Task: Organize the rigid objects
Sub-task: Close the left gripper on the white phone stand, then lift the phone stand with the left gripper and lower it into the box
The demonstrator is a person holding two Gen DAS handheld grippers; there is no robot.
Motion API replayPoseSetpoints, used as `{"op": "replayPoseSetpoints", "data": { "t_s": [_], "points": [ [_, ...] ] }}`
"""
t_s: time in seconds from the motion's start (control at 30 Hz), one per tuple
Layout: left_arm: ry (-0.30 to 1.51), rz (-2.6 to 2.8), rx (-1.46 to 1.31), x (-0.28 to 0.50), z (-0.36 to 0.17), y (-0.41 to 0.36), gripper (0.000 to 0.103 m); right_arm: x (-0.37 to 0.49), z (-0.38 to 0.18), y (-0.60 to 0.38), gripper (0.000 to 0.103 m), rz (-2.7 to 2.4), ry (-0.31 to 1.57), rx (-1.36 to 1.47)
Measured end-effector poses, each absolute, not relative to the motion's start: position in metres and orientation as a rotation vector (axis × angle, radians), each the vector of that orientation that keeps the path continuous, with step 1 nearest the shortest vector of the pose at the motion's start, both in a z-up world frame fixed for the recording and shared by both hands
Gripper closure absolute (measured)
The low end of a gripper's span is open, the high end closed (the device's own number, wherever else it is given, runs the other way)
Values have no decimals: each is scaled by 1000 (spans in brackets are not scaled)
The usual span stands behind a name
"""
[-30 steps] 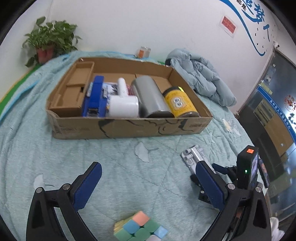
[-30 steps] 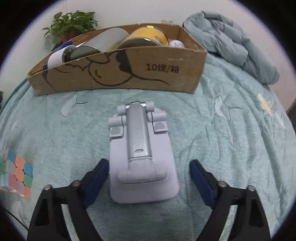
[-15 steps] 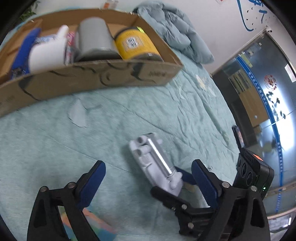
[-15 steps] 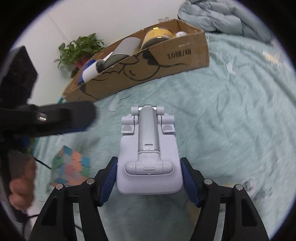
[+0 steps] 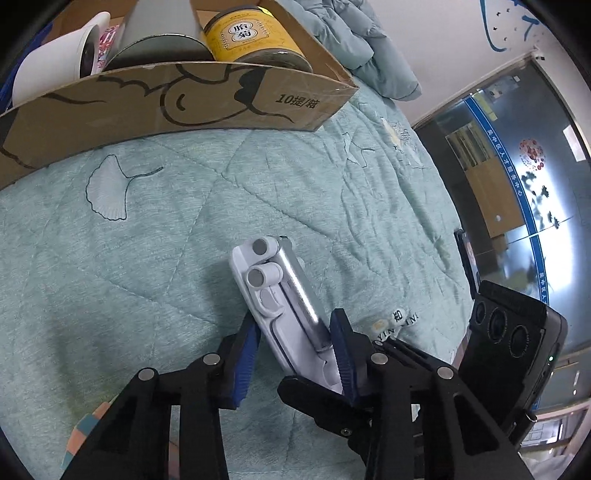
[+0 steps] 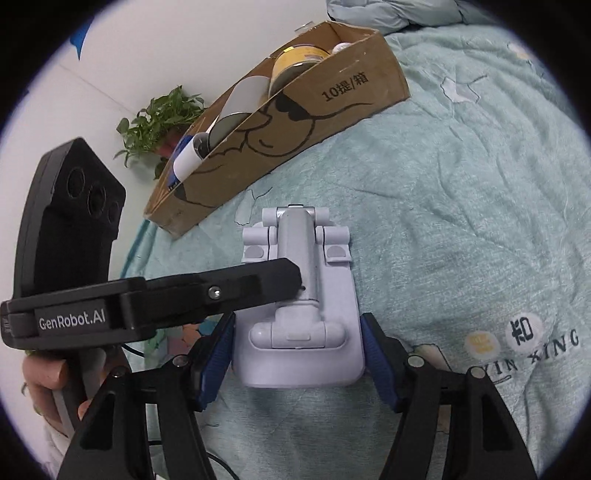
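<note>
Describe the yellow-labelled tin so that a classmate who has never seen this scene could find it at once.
Find the cardboard box on the green quilt. The tin lies on its side at the box's right end, next to a grey cylinder. It alone has a bright yellow label with dark characters.

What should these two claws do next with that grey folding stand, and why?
Probably lift it together toward the cardboard box. Both the left gripper, whose jaws have just been closing, and the right gripper already pinch the phone stand, which seems raised off the quilt. The box already holds a yellow can.
</note>
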State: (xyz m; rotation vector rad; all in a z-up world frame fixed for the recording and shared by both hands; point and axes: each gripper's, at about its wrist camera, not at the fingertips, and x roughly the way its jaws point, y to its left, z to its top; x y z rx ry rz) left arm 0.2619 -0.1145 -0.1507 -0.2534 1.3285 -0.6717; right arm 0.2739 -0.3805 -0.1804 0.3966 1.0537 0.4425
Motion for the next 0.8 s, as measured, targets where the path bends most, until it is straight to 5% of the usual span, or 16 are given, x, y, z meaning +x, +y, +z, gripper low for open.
{"op": "replayPoseSetpoints", "data": {
  "t_s": [0.27,0.8],
  "points": [
    [1226,-688,-233,247,-125,-105,77,271,-172,-358,38,443,1022,267],
    [924,-637,-279,271,-6,-24,78,302,-77,-290,39,558,757,31]
  ]
}}
